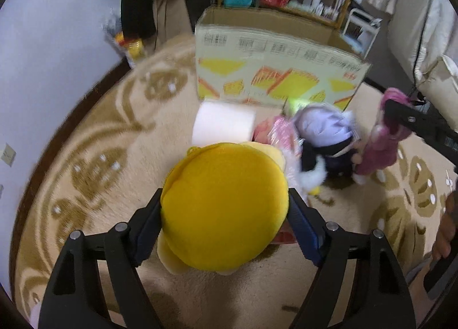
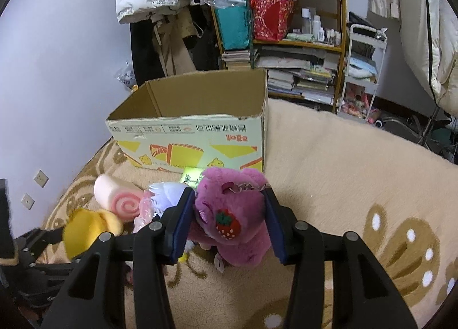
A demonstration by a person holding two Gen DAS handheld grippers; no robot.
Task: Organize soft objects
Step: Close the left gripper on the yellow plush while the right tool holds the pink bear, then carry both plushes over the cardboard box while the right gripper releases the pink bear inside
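My left gripper [image 1: 226, 208] is shut on a round yellow plush [image 1: 223, 206], held above the rug; it also shows in the right wrist view [image 2: 86, 229]. My right gripper [image 2: 229, 214] is shut on a pink-purple plush with a strawberry patch [image 2: 229, 217]; it also shows in the left wrist view [image 1: 377, 143]. An open cardboard box [image 2: 189, 131] stands on the rug behind the toys, also seen in the left wrist view [image 1: 274, 63]. A pink swirl roll plush [image 2: 120, 200], a lilac-haired doll [image 1: 326, 134] and a pink wrapped item [image 1: 277, 131] lie in front of the box.
A beige patterned rug [image 2: 343, 186] covers the floor. A wooden shelf [image 2: 286, 37] with bags, books and bottles stands behind the box, with hanging clothes [image 2: 160, 0] to its left and a white cart [image 2: 360, 71] to its right. A lilac wall [image 2: 57, 71] is on the left.
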